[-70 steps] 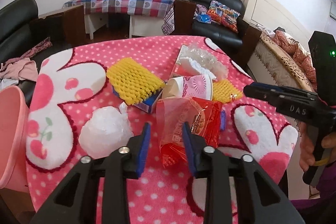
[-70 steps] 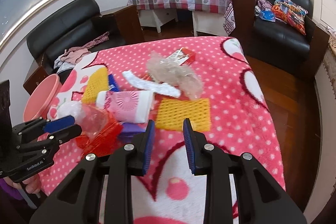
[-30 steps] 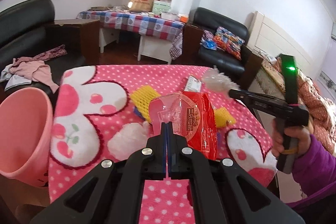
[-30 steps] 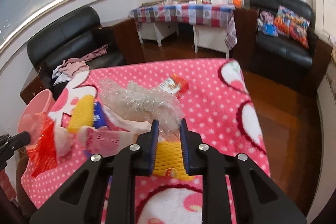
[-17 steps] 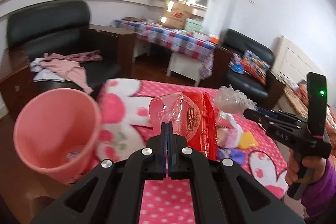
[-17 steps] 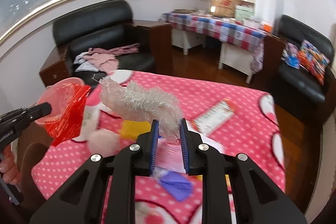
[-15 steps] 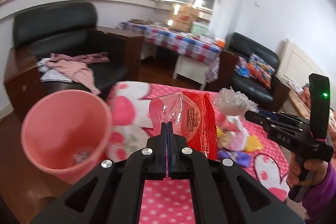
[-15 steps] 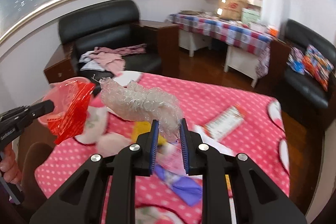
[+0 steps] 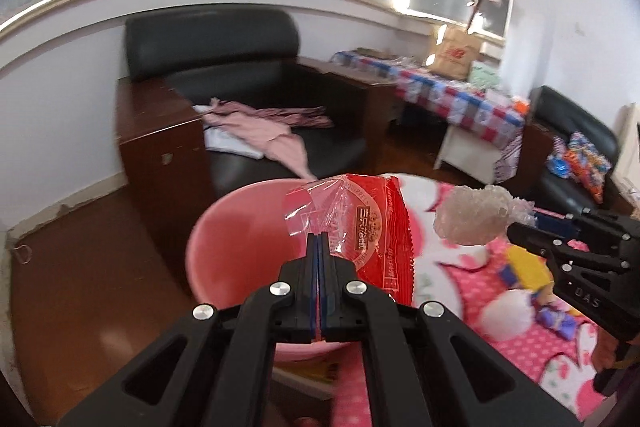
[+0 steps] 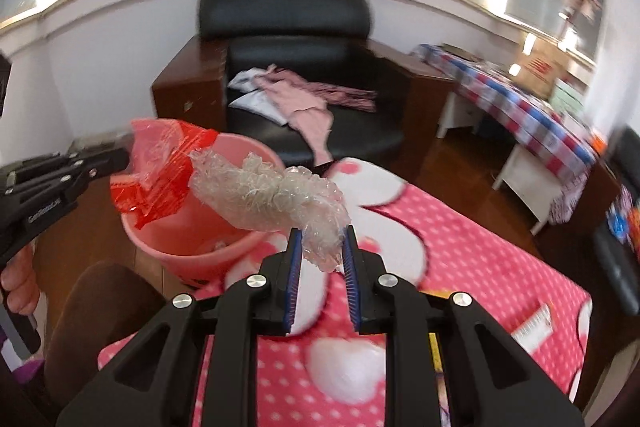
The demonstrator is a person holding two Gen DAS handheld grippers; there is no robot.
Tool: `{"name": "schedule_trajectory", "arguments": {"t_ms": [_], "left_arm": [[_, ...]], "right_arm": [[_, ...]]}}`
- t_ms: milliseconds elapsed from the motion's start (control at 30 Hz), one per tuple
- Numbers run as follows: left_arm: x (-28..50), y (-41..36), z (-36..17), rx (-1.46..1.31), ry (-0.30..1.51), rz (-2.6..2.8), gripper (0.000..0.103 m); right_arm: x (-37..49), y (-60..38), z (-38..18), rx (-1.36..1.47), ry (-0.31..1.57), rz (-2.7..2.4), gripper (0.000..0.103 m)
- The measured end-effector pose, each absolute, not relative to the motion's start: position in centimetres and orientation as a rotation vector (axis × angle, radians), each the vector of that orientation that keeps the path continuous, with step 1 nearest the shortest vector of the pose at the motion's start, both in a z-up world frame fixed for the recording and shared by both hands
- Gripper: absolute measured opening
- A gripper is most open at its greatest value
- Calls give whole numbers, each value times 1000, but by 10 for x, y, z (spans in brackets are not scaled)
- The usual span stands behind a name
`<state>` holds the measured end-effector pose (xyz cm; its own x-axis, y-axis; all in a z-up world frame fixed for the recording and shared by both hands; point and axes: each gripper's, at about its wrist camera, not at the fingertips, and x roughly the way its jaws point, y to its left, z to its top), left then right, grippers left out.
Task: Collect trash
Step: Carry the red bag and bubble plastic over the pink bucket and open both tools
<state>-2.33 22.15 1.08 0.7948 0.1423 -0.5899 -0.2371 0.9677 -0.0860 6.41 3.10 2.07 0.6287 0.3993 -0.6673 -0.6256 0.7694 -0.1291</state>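
My left tool (image 9: 318, 247) is clamped on the red snack wrapper (image 9: 372, 223), which hangs over the mouth of the pink bin (image 9: 240, 227). My right tool (image 10: 320, 247) pinches a wad of bubble wrap (image 10: 272, 195) reaching over the bin's rim, beside the pink polka-dot bench (image 10: 460, 259).

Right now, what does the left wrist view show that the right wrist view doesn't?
Only the left wrist view shows leftover trash: a yellow foam net and a white wad. Only the right wrist view shows a flat packet near the blanket's edge. Both show the pink bin, the red wrapper in the left hand-held gripper, and the bubble wrap in the right hand-held gripper.
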Motion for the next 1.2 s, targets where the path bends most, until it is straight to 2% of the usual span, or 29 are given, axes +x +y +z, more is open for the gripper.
{"name": "schedule_trajectory", "arguments": {"t_ms": [533, 867, 1000, 1200], "left_arm": [[10, 260, -29, -118, 798, 239, 0], [25, 268, -43, -117, 852, 221, 0], [26, 266, -44, -110, 855, 214, 1], [25, 265, -45, -113, 856, 207, 3]], "right_arm": [[68, 131, -30, -749, 757, 657, 21], [72, 143, -40, -771, 789, 674, 21], [77, 141, -39, -742, 815, 687, 27], [78, 140, -39, -712, 836, 707, 29]]}}
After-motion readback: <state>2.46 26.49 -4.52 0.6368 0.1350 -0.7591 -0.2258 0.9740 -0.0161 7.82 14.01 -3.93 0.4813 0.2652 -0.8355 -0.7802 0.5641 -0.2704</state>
